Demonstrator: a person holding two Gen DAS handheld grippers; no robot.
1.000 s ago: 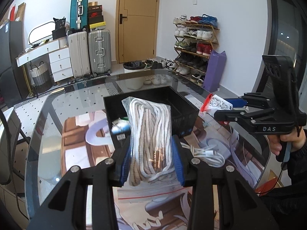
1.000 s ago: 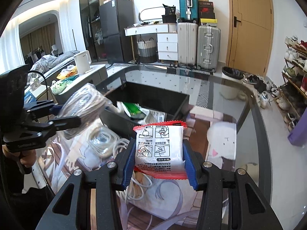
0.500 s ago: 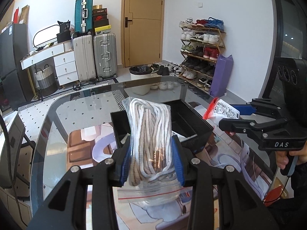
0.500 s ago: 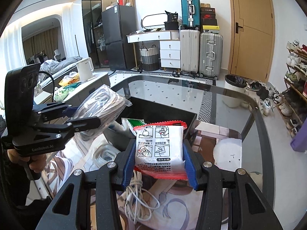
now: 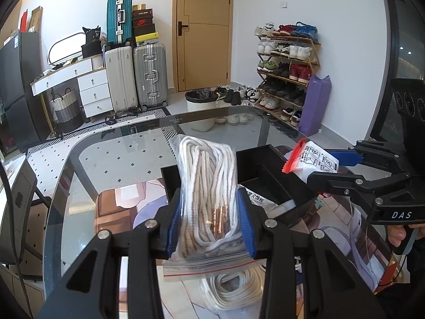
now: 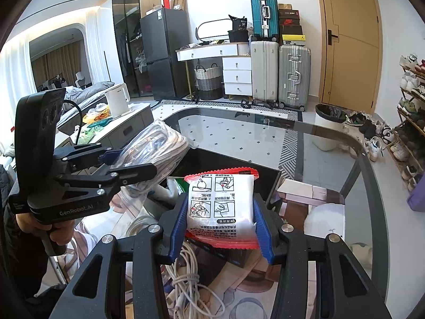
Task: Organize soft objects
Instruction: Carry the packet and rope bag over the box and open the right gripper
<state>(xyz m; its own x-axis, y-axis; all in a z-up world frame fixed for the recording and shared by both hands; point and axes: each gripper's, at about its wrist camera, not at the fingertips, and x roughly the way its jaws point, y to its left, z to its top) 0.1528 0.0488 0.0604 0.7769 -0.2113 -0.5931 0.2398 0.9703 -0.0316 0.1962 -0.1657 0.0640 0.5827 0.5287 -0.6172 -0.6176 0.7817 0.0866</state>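
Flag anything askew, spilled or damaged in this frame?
Nothing damaged or spilled. Left gripper holds the bagged rope and right gripper the white packet, both raised near the black bin. Only mess: a loose white cable tangled on the glass table.

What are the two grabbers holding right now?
Left gripper: closed on the bag of rope.
Right gripper: closed on the white packet.

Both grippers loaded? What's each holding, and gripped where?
Yes. Left gripper clamps the bagged rope by its lower sides, above the zip seal. Right gripper clamps the white packet by its side edges.
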